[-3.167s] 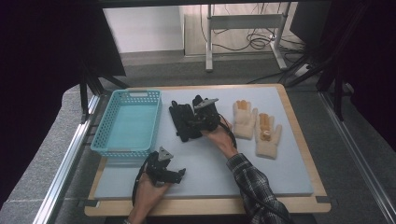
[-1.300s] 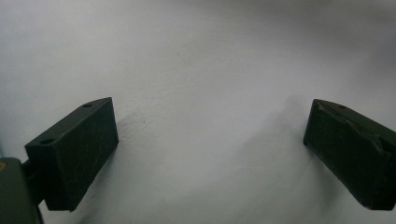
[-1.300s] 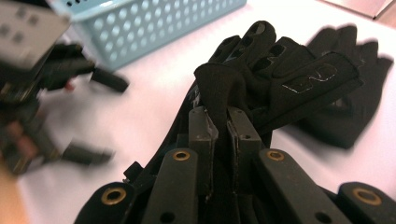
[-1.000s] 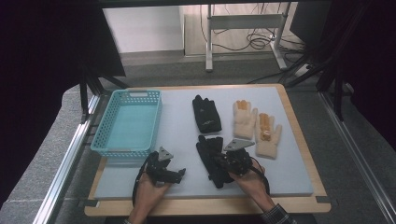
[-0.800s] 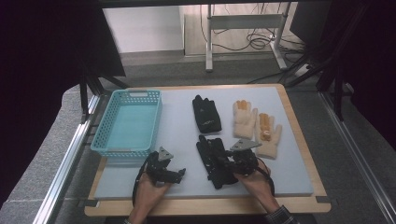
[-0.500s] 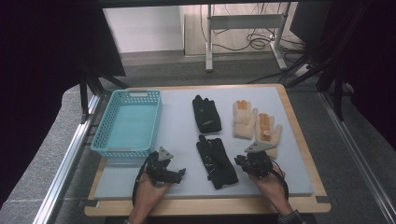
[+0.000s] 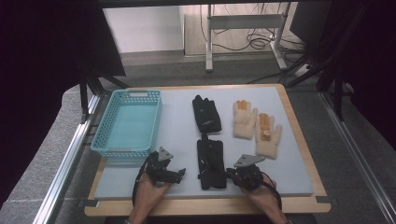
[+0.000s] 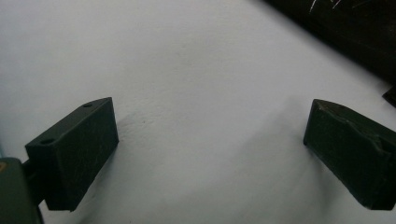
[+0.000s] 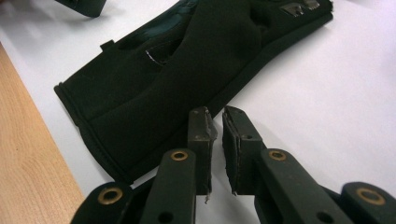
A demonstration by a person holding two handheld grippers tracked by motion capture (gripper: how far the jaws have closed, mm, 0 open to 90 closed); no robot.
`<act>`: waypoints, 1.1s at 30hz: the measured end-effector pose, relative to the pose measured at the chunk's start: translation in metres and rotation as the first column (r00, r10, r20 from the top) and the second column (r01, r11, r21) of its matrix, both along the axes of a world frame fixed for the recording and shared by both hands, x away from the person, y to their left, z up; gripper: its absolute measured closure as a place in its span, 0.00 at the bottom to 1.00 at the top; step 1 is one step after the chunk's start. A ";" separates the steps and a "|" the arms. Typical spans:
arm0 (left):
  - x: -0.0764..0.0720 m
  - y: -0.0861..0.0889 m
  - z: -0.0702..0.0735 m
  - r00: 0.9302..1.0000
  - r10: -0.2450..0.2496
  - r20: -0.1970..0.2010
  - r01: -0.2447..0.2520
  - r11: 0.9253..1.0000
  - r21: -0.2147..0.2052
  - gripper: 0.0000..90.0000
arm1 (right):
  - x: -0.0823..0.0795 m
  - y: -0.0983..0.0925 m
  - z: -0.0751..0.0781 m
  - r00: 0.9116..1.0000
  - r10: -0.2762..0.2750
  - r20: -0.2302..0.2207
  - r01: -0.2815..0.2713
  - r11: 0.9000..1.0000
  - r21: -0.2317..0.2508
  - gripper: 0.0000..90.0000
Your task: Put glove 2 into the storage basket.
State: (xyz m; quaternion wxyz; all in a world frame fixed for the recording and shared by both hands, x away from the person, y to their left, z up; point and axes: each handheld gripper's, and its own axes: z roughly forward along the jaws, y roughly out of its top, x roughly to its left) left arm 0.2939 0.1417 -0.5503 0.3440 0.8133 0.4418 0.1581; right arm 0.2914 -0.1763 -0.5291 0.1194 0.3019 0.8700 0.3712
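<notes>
Black glove (image 7: 211,161), flat, cuff nearest

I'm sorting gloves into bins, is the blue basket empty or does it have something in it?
Empty. The high view shows the blue basket with a bare floor; all four gloves lie on the mat beside it.

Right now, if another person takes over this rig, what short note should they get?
Left gripper: open, empty, low over the mat.
Right gripper: shut, empty, beside the near black glove.
Things: far black glove and two cream gloves lie flat on the mat; basket holds nothing.
Done: near black glove moved toward the front edge and released.
Left: probably the other gloves; nothing is in the basket yet.
</notes>
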 end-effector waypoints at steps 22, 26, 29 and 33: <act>0.000 0.000 0.000 1.000 -0.001 -0.001 0.001 1.000 0.000 0.04 | 0.092 0.006 0.034 0.994 -0.089 0.059 0.085 0.994 0.074 0.65; 0.000 0.000 0.000 1.000 -0.001 -0.002 0.001 1.000 0.000 0.04 | 0.117 0.016 0.040 0.993 -0.098 0.071 0.093 0.993 0.075 0.74; 0.000 0.000 0.000 1.000 -0.001 -0.001 0.001 1.000 0.000 0.04 | 0.129 0.022 0.043 0.994 -0.089 0.066 0.084 0.993 0.081 0.79; 0.000 0.000 0.000 1.000 -0.002 -0.002 0.002 1.000 0.002 0.04 | 0.155 0.040 0.044 0.994 -0.078 0.072 0.074 0.996 0.053 0.83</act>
